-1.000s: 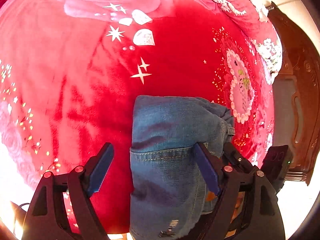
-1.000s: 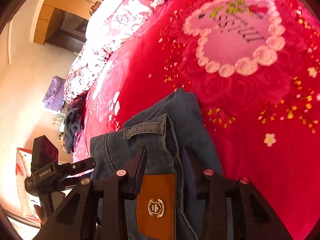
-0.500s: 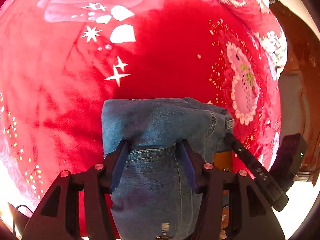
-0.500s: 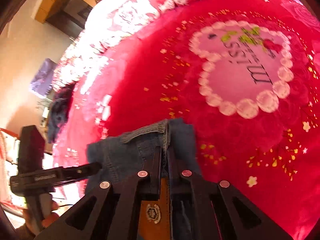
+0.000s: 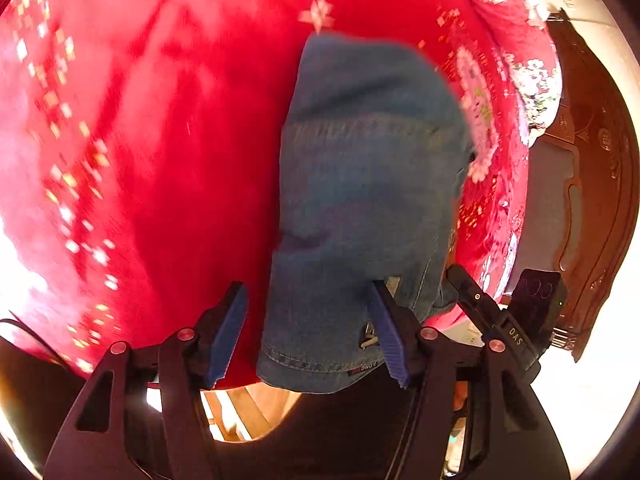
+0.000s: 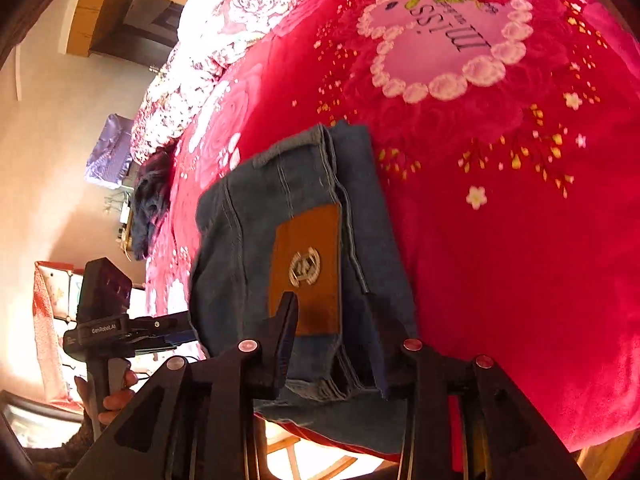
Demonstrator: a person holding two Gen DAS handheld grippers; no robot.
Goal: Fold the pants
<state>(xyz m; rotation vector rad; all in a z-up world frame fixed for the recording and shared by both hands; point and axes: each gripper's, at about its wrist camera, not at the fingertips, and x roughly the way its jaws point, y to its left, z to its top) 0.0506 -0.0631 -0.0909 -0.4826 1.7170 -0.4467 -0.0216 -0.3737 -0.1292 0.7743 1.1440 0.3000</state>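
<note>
The bed, covered in a plush crimson blanket [image 6: 500,240] printed with roses, gold sprigs and a pink heart ringed in white blossoms, fills most of both views. Behind it in the left wrist view stands a dark carved wooden headboard [image 5: 600,152], and in the right wrist view a white-and-maroon floral quilt [image 6: 224,40] is bunched along the bed's far edge.

The folded blue denim pants [image 6: 288,248] lie on the blanket at the near edge of the bed, a compact rectangular stack with its lower end reaching to the bed's edge. In the right wrist view the waistband side faces up, showing a belt loop and a brown leather brand patch [image 6: 308,268] with a pale emblem. In the left wrist view the same stack [image 5: 360,200] is blurred, with a stitched seam across it and a hem at the bottom.

The right gripper [image 6: 332,340] has its black fingers spread on either side of the stack's near end, opening, with denim between them but the pads not visibly pressing on it. The left gripper [image 5: 308,336] has its blue-padded fingers also opening and set wide; the right-hand pad lies against the denim near a frayed spot, the left-hand pad stands clear over the blanket. A hand [image 6: 112,396] grips the left gripper's handle at the lower left of the right wrist view.
</note>
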